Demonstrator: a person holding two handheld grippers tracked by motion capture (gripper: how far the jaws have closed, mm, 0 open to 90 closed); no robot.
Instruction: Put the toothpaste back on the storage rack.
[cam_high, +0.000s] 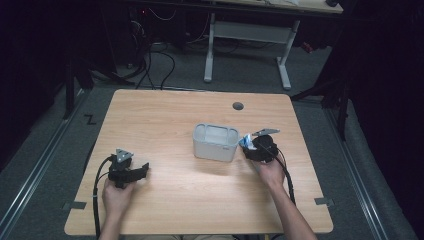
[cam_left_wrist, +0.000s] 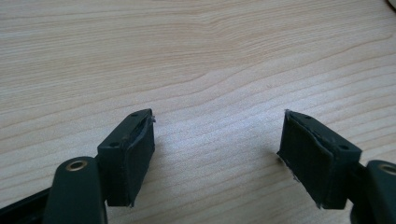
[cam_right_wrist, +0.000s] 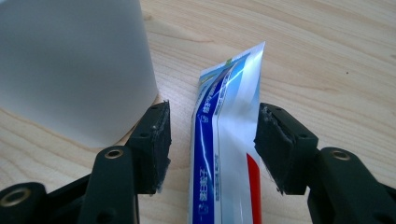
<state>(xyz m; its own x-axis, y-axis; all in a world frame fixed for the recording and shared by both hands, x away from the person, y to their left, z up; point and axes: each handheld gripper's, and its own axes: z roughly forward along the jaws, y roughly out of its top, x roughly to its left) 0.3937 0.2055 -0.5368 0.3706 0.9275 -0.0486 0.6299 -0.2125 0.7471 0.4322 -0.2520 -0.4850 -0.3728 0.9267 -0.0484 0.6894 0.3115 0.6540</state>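
Note:
A white, blue and red toothpaste tube (cam_right_wrist: 224, 154) lies flat on the wooden table (cam_high: 200, 200), just right of a pale grey open bin (cam_high: 215, 150). My right gripper (cam_right_wrist: 213, 109) is open and straddles the tube, one jaw on each side. The left pad stands apart from the tube, close to the bin's wall (cam_right_wrist: 70, 60); the right pad is at the tube's edge. From above, the right gripper (cam_high: 248, 147) sits against the bin's right side, with the tube's end (cam_high: 245, 141) peeking out. My left gripper (cam_high: 146, 170) rests at the table's front left, open (cam_left_wrist: 217, 116) over bare wood.
A round cable hole (cam_high: 238, 106) lies behind the bin. Beyond the table are a second desk's white legs (cam_high: 245, 50) and cables on the grey floor (cam_high: 160, 65). Bare wood stretches between the two grippers.

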